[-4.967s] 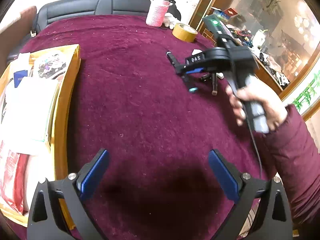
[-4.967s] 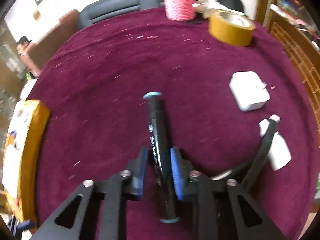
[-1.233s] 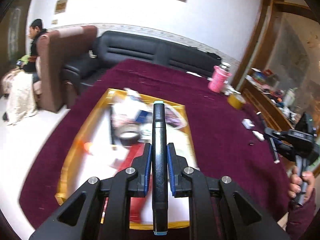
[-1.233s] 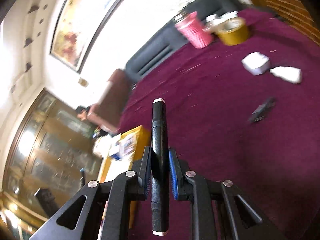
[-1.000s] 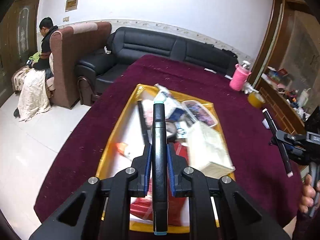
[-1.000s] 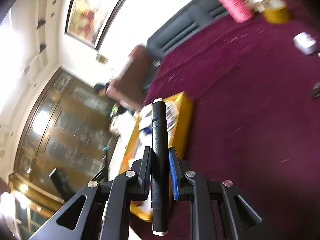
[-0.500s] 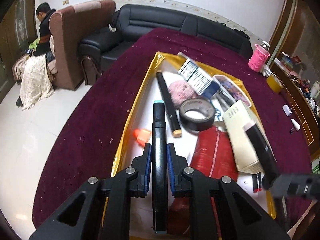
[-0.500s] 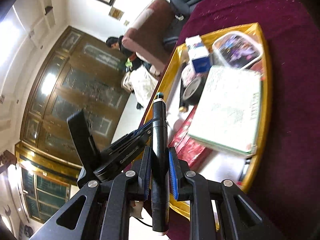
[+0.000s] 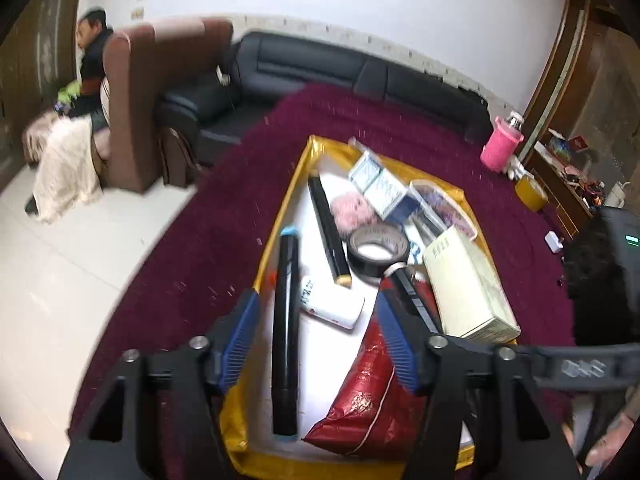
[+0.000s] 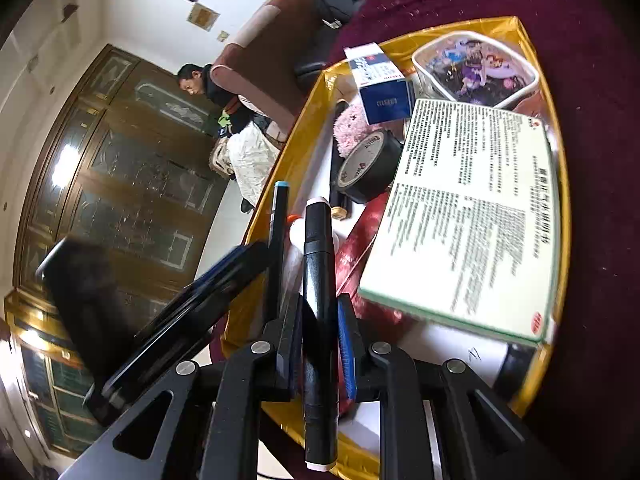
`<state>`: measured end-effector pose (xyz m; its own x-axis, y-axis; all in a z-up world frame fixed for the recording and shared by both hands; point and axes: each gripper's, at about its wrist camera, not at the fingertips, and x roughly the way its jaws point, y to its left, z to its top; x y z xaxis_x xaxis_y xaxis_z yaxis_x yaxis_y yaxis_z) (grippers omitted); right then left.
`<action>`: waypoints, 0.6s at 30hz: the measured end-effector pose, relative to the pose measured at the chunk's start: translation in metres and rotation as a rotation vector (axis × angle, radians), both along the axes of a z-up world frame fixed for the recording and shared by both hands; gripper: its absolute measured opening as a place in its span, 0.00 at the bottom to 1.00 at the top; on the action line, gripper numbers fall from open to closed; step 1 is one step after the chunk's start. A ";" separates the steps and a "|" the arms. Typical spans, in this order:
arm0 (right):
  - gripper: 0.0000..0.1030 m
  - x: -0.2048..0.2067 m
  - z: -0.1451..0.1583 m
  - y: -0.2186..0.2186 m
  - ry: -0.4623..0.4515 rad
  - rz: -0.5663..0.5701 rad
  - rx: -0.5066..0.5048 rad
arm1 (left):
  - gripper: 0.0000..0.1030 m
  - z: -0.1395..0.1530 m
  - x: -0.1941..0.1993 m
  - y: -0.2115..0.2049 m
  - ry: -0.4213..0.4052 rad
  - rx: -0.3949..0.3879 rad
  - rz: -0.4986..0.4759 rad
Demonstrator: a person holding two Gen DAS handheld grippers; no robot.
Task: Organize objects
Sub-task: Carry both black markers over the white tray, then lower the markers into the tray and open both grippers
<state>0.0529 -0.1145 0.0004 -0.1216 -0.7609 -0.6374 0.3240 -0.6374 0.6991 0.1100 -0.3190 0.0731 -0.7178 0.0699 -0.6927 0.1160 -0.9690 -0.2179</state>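
Note:
A gold tray (image 9: 276,232) on the maroon table holds several items. My left gripper (image 9: 316,336) is open above the tray's near left corner. A black marker with teal caps (image 9: 286,332) sits loose between its jaws, over the tray's left rim. My right gripper (image 10: 318,340) is shut on a black marker with white caps (image 10: 316,300) and holds it above the tray (image 10: 562,216). The teal-capped marker (image 10: 278,240) and the left gripper's blue pad (image 10: 224,268) show in the right wrist view. The right gripper's marker (image 9: 412,296) reaches in from the right.
In the tray lie a black tape roll (image 9: 378,250), a third black marker (image 9: 328,228), a pale green box (image 9: 464,284), a red bag (image 9: 372,392), a blue-white box (image 10: 378,82) and a clear lidded box (image 10: 474,68). A pink cup (image 9: 500,148) and yellow tape (image 9: 530,194) stand farther back.
My left gripper has opened and let go of the teal-capped marker, which now tilts left over the tray rim. The right gripper has come closer over the tray, still shut on its marker.

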 end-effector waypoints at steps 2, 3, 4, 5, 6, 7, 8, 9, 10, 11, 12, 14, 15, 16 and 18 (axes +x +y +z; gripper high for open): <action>0.18 -0.006 -0.004 -0.006 -0.027 -0.012 -0.002 | 0.65 0.008 0.009 -0.001 0.032 -0.004 0.009; 0.18 -0.011 -0.005 -0.009 -0.040 -0.015 -0.004 | 0.67 0.011 0.013 -0.003 0.047 0.002 0.014; 0.18 -0.013 -0.005 -0.011 -0.046 -0.018 -0.003 | 0.68 0.014 0.017 -0.005 0.056 0.012 0.018; 0.18 -0.016 -0.006 -0.016 -0.051 -0.021 0.000 | 0.68 0.015 0.019 -0.008 0.061 0.022 0.020; 0.18 -0.017 -0.004 -0.019 -0.052 -0.021 0.003 | 0.68 0.015 0.022 -0.011 0.065 0.034 0.024; 0.18 -0.018 -0.003 -0.022 -0.051 -0.020 0.007 | 0.68 0.016 0.023 -0.014 0.066 0.043 0.030; 0.18 -0.020 -0.001 -0.026 -0.047 -0.019 0.013 | 0.68 0.015 0.025 -0.016 0.067 0.049 0.037; 0.18 -0.022 0.001 -0.032 -0.041 -0.015 0.022 | 0.68 0.014 0.026 -0.020 0.067 0.057 0.044; 0.18 -0.023 0.003 -0.036 -0.036 -0.010 0.030 | 0.68 0.012 0.028 -0.023 0.063 0.066 0.051; 0.18 -0.026 0.004 -0.042 -0.033 -0.005 0.040 | 0.68 0.010 0.029 -0.026 0.057 0.077 0.057; 0.18 -0.031 0.004 -0.050 -0.037 0.000 0.049 | 0.68 0.007 0.030 -0.029 0.051 0.091 0.059; 0.18 -0.038 0.005 -0.062 -0.041 0.008 0.066 | 0.68 0.002 0.032 -0.033 0.042 0.114 0.060; 0.18 -0.039 0.005 -0.069 -0.032 0.009 0.078 | 0.68 0.001 0.033 -0.034 0.039 0.120 0.060; 0.18 -0.040 0.007 -0.075 -0.021 0.013 0.093 | 0.68 -0.001 0.034 -0.035 0.037 0.125 0.059; 0.18 -0.041 0.011 -0.087 0.023 0.012 0.142 | 0.68 -0.003 0.036 -0.036 0.037 0.136 0.055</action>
